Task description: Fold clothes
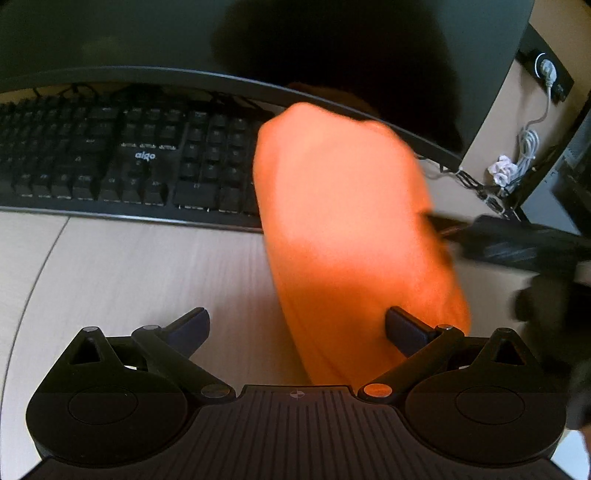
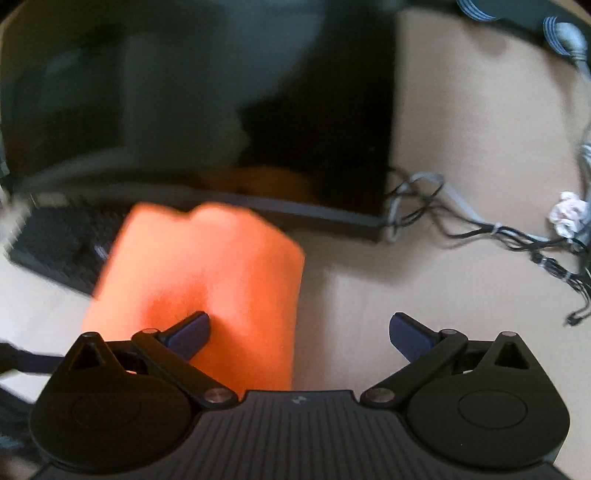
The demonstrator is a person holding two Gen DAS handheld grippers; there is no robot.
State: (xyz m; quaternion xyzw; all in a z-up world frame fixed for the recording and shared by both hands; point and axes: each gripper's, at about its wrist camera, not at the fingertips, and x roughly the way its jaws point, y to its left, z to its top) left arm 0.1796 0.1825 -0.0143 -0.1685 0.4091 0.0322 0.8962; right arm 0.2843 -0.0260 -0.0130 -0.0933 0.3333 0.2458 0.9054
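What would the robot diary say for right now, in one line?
cloth: orange, folded, on desk, overlapping keyboard | left gripper: open | right gripper: open, holding nothing

A pale wood-grain desk (image 1: 140, 266) carries everything here. Along its far edge stands a dark monitor (image 1: 184, 33), with a black keyboard (image 1: 110, 158) (the "aigo" logo shows) lying just in front. A folded orange cloth (image 1: 347, 229) rests on the desktop, its far end overlapping the keyboard's right end. Toward the far right corner sprawl tangled cables (image 2: 480, 229) and a crumpled white wad (image 2: 567, 214).
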